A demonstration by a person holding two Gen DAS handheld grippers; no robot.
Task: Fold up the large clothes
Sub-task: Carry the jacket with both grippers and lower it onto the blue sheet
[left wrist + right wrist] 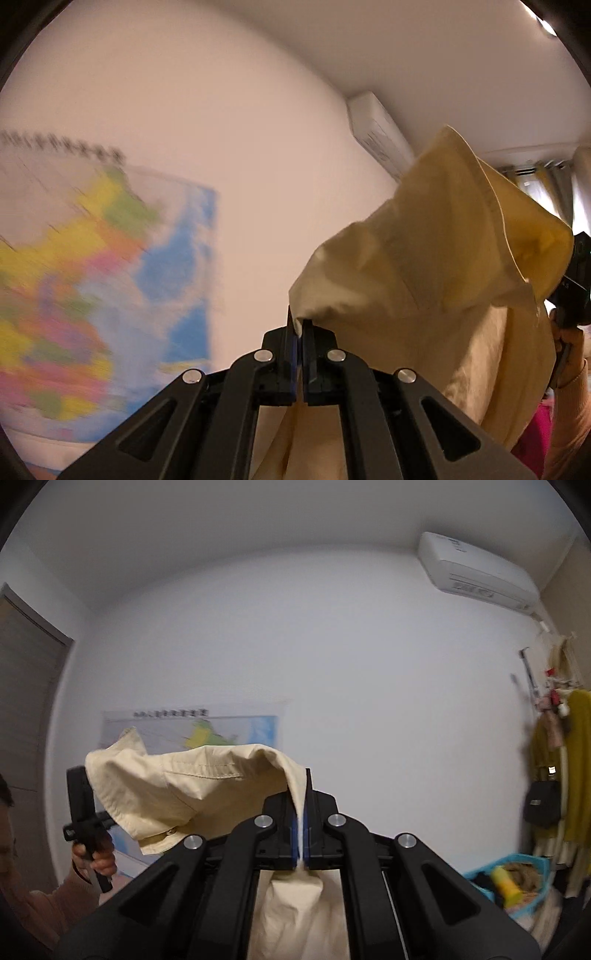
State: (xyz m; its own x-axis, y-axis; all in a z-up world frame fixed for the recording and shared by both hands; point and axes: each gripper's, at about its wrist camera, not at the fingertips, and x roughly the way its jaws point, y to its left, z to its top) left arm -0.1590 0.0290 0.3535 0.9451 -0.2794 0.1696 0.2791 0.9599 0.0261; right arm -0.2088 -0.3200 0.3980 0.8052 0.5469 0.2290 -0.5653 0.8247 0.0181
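**Hold the shirt high and level before we lay it down**

Our left tool (300, 325) is clamped on a fold of the shirt (436, 258), and our right tool (304, 794) pinches another edge of it, cloth running down between the closed pads. The shirt hangs in the air between the two tools, its collar bunched and flopping over. To do this step well, we judge that we should draw the tools apart until the held edge goes taut, keep both at the same height, and let the body hang free so creases drop out. Both tools point up and forward toward the wall (332, 646) with its map (92, 277) and air conditioner (476, 572); the left hand (94, 856) grips its handle upright.
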